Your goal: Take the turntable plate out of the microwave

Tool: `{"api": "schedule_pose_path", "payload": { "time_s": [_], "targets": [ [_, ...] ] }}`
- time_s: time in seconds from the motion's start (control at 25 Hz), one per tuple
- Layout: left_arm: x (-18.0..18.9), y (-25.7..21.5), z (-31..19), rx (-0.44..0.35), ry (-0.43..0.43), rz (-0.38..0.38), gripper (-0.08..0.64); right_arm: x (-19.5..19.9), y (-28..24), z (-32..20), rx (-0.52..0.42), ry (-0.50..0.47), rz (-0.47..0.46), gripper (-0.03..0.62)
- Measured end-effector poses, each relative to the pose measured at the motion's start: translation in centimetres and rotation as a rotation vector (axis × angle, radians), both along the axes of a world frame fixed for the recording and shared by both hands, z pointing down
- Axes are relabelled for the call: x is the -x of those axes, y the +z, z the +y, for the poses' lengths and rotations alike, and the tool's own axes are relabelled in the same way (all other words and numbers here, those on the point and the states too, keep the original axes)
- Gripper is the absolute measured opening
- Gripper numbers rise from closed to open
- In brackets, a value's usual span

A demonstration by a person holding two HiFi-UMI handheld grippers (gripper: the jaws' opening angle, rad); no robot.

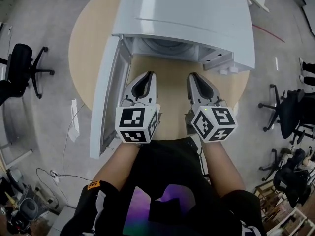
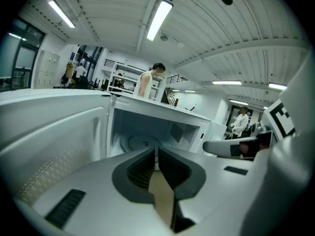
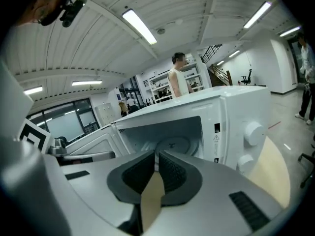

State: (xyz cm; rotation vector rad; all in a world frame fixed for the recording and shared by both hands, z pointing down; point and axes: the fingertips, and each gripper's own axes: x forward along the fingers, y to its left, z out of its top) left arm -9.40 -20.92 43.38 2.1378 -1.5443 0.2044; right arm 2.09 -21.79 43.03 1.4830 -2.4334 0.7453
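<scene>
Both claws point at the open microwave (image 1: 197, 18) from the near side. The left gripper (image 1: 149, 75) has its jaws drawn together on nothing, and the right gripper (image 1: 193, 75) is closed and empty too. The turntable plate (image 1: 167, 44) is still inside, lying flat on the cavity floor, far from the jaws.

We judge the biggest risk to be the microwave itself. If we push on the plate instead of lifting it, the whole box could slide toward the far side of the round table (image 1: 86, 38).

Next comes the door (image 1: 106, 97), which hangs open on the left, just beside the left gripper. A sideways knock would swing it or jolt the hinge.

Last is the plate (glass, we assume, so slippery). Closed jaws cannot take its thin rim, so they must open first. If only one claw pinches it, it could tilt, strike the cavity's front lip, or slip out.

As for room, the opening is wide but low. The roof is above it, the door bounds it on the left, and the panel with the knobs (image 3: 253, 132) bounds it on the right.

Two claws side by side fill much of that width, so we have little sideways play. A bare strip of table lies between the cavity and the near edge, enough for drawing the plate out toward us.
</scene>
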Motion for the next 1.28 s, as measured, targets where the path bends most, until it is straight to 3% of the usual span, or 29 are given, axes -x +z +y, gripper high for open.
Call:
{"api": "schedule_pose_path", "payload": {
  "time_s": [0.36,0.84,1.28],
  "targets": [
    [-0.5,4.9,-5.6,0.111,-0.051,0.022,0.109,0.5,4.4,-6.0,0.105,0.032,-0.075,0.017],
    [-1.1,11.0,-9.5,0.287,-0.131,0.321,0.144,0.1,9.2,-8.7,0.229,0.061,-0.131,0.018],
    [-1.6,13.7,-11.2,0.365,-0.195,0.442,0.144,-0.6,11.4,-8.7,0.288,0.047,-0.120,0.018]
  ]
}}
